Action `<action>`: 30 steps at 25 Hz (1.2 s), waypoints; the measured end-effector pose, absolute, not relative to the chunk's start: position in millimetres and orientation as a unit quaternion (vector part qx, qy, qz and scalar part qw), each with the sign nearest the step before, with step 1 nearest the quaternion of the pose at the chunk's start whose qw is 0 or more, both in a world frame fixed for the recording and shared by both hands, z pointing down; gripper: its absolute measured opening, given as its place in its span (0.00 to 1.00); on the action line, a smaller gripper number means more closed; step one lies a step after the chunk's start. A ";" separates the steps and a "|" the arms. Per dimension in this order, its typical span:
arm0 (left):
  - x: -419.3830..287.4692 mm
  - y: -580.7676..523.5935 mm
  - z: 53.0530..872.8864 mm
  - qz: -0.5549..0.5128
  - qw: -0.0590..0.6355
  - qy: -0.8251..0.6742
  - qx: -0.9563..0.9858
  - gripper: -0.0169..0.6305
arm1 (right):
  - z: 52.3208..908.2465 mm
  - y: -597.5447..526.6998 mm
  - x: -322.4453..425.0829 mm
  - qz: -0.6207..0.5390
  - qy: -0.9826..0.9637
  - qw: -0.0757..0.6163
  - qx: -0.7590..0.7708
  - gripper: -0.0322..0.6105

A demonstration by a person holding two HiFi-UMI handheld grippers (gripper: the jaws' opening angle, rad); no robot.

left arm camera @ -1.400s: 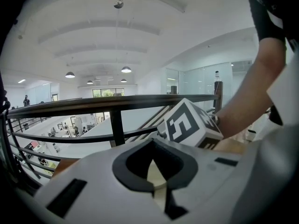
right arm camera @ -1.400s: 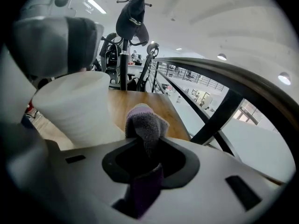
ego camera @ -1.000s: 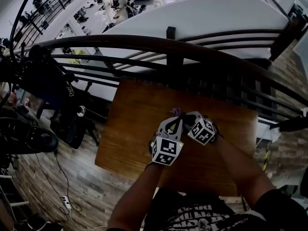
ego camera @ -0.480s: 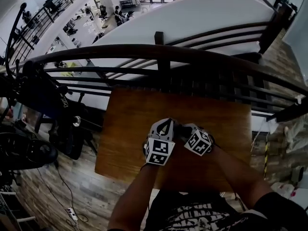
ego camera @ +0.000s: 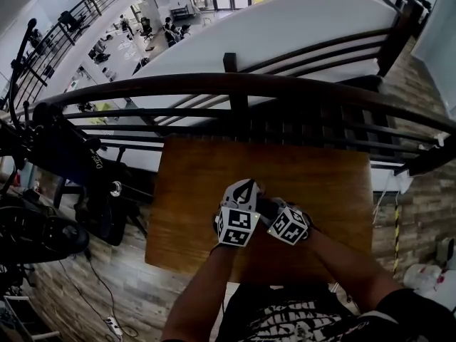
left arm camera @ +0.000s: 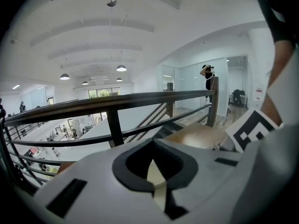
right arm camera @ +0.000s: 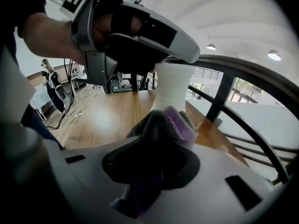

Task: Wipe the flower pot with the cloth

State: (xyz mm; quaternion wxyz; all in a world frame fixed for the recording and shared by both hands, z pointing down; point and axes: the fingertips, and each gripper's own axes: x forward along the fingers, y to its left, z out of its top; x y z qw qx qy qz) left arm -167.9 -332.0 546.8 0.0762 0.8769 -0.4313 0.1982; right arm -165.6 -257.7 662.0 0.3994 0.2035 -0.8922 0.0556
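In the right gripper view a white flower pot (right arm camera: 174,88) stands on the wooden table (right arm camera: 110,115). My left gripper (right arm camera: 140,55) reaches down from above and grips the pot's rim. In the left gripper view a cream sliver of the pot (left arm camera: 157,177) shows between the shut jaws. My right gripper (right arm camera: 154,167) is shut on a grey and purple cloth (right arm camera: 167,124), which presses against the pot's lower side. In the head view the left gripper (ego camera: 246,189) and right gripper (ego camera: 274,209) sit close together over the table's near half and hide the pot.
A dark curved railing (ego camera: 235,84) runs along the table's far edge, with an open drop to a lower floor behind it. Dark equipment and a chair (ego camera: 78,162) stand left of the table (ego camera: 192,184). A cable lies on the wood floor (ego camera: 92,276).
My right gripper with the cloth has slid toward me along the pot's side, drawing level with the left gripper. The left gripper has kept its hold in place.
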 end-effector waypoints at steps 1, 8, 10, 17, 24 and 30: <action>-167.5 -331.8 546.9 0.198 0.077 -0.431 0.877 0.02 | 660.9 -255.0 -167.4 0.058 -0.894 0.396 0.203 0.17; -166.7 -330.5 544.7 0.191 0.088 -0.425 0.881 0.02 | 662.2 -241.5 -188.4 0.061 -0.898 0.393 0.189 0.17; -167.2 -329.6 545.2 0.191 0.090 -0.423 0.881 0.02 | 664.8 -237.3 -196.5 0.060 -0.899 0.394 0.183 0.17; -167.1 -331.1 544.2 0.189 0.095 -0.416 0.884 0.02 | 670.8 -231.0 -223.4 0.058 -0.903 0.394 0.164 0.17; -166.4 -329.6 546.2 0.187 0.097 -0.405 0.890 0.02 | 687.2 -225.5 -214.6 0.017 -0.888 0.438 0.139 0.17; -167.0 -326.2 545.8 0.196 0.077 -0.395 0.894 0.02 | 690.8 -246.1 -157.4 0.047 -0.864 0.454 0.214 0.17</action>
